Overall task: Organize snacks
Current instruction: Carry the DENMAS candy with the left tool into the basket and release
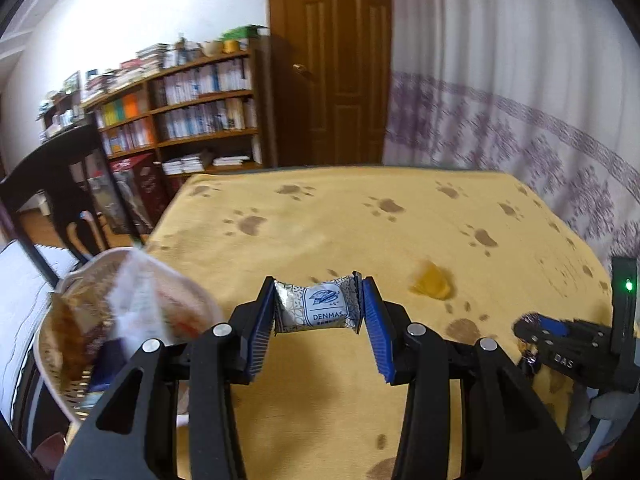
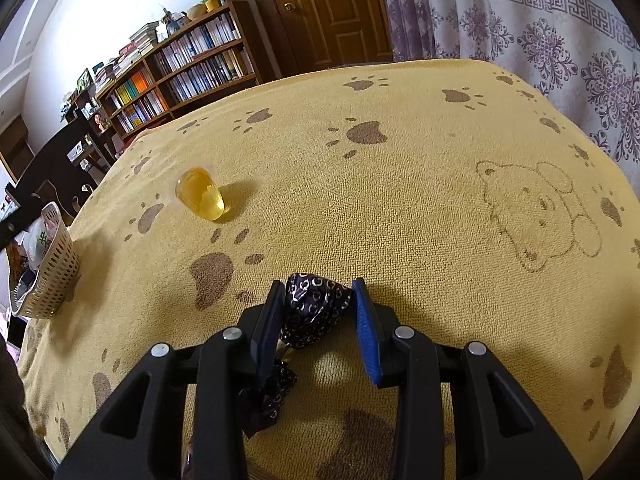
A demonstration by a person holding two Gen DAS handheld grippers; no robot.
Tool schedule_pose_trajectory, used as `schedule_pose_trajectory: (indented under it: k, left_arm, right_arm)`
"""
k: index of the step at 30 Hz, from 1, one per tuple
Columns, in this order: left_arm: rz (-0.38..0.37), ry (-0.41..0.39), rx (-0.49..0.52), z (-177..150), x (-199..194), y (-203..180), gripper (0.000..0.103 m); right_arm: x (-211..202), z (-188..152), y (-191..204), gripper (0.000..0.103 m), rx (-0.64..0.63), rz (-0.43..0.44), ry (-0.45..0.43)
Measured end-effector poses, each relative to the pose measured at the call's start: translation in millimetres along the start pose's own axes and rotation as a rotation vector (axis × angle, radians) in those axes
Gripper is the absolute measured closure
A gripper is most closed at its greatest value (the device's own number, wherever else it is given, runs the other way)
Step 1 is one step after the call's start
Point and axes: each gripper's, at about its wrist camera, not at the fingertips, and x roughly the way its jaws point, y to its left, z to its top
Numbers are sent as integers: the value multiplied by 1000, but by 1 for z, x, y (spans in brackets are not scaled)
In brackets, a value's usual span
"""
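Note:
My left gripper (image 1: 318, 306) is shut on a silver DENMAS snack packet (image 1: 316, 307), held above the yellow paw-print cloth (image 1: 320, 220). Just to its left stands a cream perforated basket (image 1: 52, 360) filled with several wrapped snacks; the basket (image 2: 52, 268) shows at the table's left edge in the right wrist view. My right gripper (image 2: 316, 312) is shut on a dark purple candy wrapper with silver rings (image 2: 314, 306), low over the cloth. The right gripper (image 1: 560, 340) appears at the right of the left wrist view. A yellow jelly cup (image 2: 202, 196) lies on the cloth; the cup (image 1: 432, 284) is blurred in the left wrist view.
A dark wooden chair (image 1: 60, 200) stands past the table's left edge. A bookshelf (image 1: 192, 112) and a brown door (image 1: 332, 60) are at the back, a patterned curtain (image 1: 520, 100) on the right. A bear drawing (image 2: 540, 208) marks the cloth's right side.

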Motion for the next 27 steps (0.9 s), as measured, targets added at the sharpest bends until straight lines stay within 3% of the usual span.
schedule_pose_trajectory:
  k: [16, 19, 27]
  left_arm:
    - [182, -24, -208, 8, -3, 117, 59]
    - [215, -36, -268, 3, -3, 136, 43]
    - [224, -71, -298, -2, -17, 150, 31]
  right_arm:
    - [-1, 0, 0, 68, -3, -2, -1]
    - [-1, 0, 0, 68, -4, -2, -1]
    - [-1, 0, 0, 68, -4, -2, -2]
